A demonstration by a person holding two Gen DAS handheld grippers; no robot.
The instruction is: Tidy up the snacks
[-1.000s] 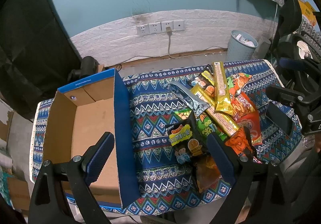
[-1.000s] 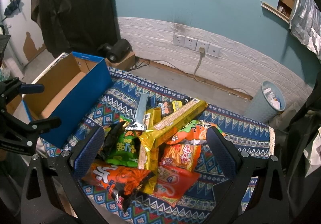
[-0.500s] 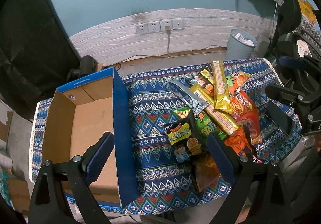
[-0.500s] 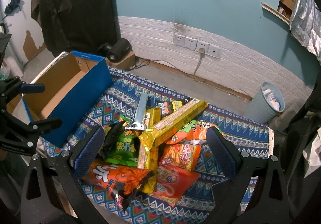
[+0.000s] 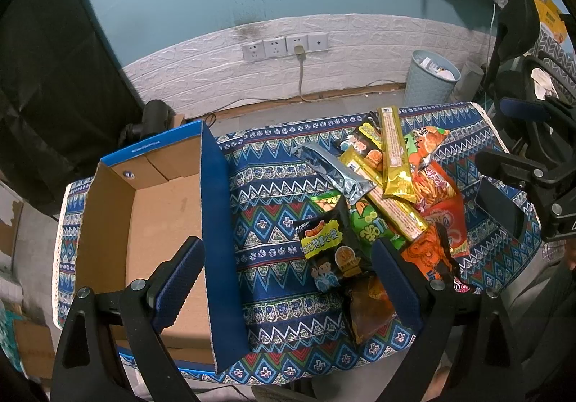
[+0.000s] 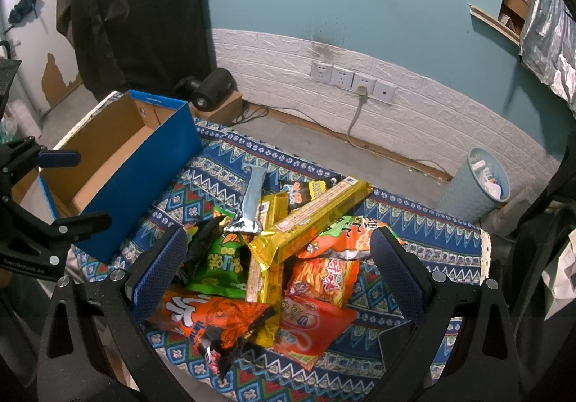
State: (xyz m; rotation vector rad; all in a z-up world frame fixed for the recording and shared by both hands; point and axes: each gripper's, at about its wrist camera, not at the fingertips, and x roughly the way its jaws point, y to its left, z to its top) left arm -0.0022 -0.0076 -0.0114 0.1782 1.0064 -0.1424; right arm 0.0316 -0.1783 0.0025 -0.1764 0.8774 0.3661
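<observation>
The empty cardboard box [image 5: 144,215] sits left of frame; the snack pile [image 6: 273,258] lies heaped lower centre. Left gripper [image 5: 288,276] and right gripper [image 6: 279,269] both gape wide, empty. Overlapping, probably slippery packets could drag neighbours off the cloth.

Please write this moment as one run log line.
left gripper: open, empty | right gripper: open, empty | snacks: piled on cloth | box: empty

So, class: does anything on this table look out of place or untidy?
Yes. The snack packets lie in a jumbled, overlapping heap on the patterned cloth, while the cardboard box beside them sits empty.
</observation>
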